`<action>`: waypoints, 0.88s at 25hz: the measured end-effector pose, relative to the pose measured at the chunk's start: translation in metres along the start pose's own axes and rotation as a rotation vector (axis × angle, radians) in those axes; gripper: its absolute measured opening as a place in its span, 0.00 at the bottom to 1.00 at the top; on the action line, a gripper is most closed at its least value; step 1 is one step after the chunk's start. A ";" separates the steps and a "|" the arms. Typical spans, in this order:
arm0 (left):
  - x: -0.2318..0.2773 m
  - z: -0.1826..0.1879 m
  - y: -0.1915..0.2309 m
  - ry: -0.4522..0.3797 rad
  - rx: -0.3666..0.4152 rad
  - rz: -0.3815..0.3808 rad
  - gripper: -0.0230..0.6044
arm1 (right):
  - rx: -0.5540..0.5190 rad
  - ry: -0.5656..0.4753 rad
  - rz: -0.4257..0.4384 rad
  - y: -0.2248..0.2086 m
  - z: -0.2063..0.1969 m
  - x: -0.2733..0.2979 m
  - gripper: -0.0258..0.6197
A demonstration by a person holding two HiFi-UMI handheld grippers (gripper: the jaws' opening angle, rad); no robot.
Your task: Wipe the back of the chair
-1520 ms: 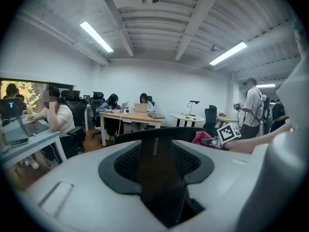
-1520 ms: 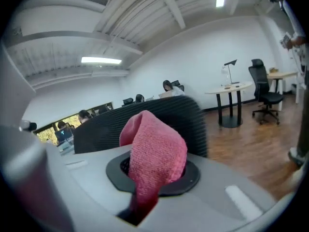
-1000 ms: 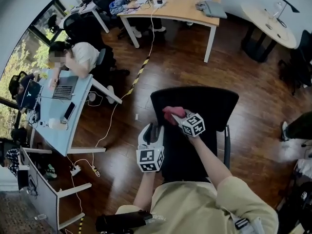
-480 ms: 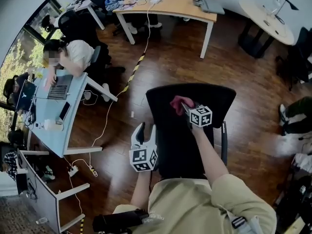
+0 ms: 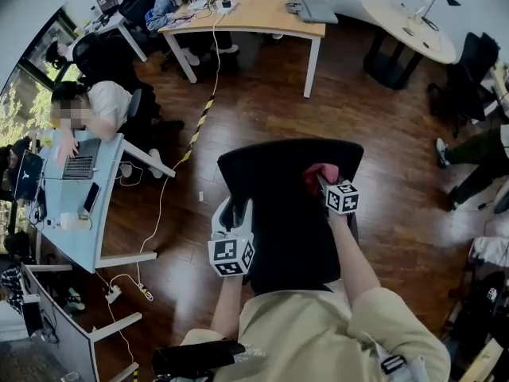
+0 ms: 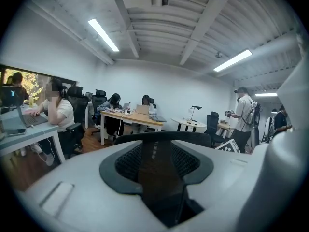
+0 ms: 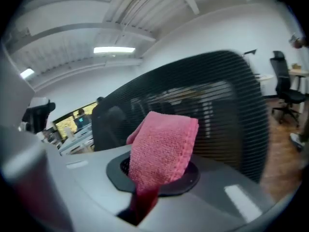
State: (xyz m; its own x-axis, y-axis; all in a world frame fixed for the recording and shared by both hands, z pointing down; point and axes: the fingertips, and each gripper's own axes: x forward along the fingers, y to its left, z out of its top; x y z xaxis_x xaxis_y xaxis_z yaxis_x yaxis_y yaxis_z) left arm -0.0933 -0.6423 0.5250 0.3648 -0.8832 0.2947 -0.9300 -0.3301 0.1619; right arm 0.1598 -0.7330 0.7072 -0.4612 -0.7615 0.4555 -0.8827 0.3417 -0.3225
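My right tongs point(image 5: 324, 183) pinch the pink terry cloth point(image 7: 163, 146) at the black mesh chair back point(image 5: 278, 221). Left tongs point(image 5: 232, 213) closed, empty, alongside it; light wooden desk point(image 5: 246, 10) beyond.

Left gripper point(image 6: 161, 180), jaws closed on the dark mesh edge of the chair back point(image 6: 193, 138). Beyond: a wooden desk point(image 6: 130, 118), seated people point(image 6: 59, 111), ceiling strip lights point(image 6: 103, 35).
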 end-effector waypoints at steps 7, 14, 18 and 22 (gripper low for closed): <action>-0.047 -0.006 0.043 0.010 -0.012 0.129 0.30 | -0.254 0.146 0.490 0.254 -0.047 0.100 0.09; -0.085 -0.027 0.097 0.026 -0.027 0.235 0.27 | -0.156 0.086 0.461 0.242 -0.028 0.137 0.09; -0.056 -0.033 0.080 0.040 -0.006 0.150 0.27 | -0.003 0.048 0.243 0.108 -0.032 0.092 0.09; -0.025 -0.028 0.039 0.031 0.023 0.025 0.27 | 0.088 0.039 -0.051 -0.039 -0.041 0.003 0.09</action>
State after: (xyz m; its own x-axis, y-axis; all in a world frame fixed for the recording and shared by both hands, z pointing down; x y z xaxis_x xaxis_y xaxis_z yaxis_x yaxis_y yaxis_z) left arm -0.1371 -0.6234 0.5497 0.3421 -0.8806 0.3279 -0.9396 -0.3158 0.1320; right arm 0.1890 -0.7259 0.7551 -0.4209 -0.7537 0.5047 -0.8945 0.2523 -0.3692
